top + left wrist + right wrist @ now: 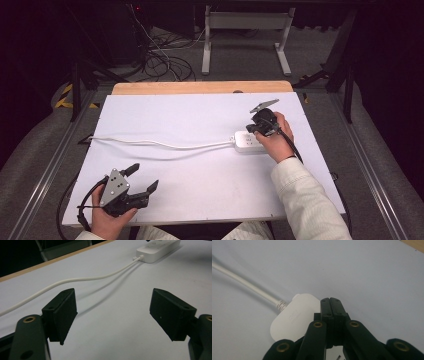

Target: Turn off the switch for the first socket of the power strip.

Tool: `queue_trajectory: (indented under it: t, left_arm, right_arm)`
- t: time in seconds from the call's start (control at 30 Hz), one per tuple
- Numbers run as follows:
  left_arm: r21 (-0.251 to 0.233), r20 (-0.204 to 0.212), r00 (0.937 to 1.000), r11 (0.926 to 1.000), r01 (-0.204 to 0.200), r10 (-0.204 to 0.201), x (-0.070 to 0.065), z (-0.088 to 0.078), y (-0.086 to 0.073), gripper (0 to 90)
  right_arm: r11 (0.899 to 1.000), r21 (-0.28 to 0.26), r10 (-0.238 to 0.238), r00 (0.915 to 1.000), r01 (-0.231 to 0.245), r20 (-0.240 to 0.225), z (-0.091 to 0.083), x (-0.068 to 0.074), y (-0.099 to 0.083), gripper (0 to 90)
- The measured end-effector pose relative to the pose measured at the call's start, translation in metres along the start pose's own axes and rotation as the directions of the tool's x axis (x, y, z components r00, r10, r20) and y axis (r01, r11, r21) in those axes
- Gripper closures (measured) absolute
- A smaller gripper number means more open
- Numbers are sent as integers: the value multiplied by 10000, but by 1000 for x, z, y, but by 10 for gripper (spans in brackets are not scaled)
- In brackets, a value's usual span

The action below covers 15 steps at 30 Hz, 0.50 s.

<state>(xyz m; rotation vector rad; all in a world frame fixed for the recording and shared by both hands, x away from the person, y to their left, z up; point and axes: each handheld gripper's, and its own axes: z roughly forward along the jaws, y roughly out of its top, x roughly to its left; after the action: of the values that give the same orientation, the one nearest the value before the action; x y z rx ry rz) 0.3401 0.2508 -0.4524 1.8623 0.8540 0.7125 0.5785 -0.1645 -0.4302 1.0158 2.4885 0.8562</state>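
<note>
On the white table, right side: white power strip, cord trailing left. I hold my right gripper, jaws pressed together, over it; press squarely, I judge. Left gripper spread, near edge.

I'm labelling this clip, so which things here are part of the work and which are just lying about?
In play:
- white power strip with its cable
- right hand-held gripper, jaws closed over the strip
- left hand-held gripper, open, idle above the table

Lying about:
- tangled cables on the floor
- white metal frame
</note>
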Motion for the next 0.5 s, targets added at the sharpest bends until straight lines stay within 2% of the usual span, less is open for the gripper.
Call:
queue_trajectory:
  t: [0.5]
  left_arm:
    - [-3, -26, 10000, 10000, -31, 31, 0, 0, 0, 220]
  right_arm:
    - [9991, 389, -198, 9998, 195, 65, 11, 4, -1, 900]
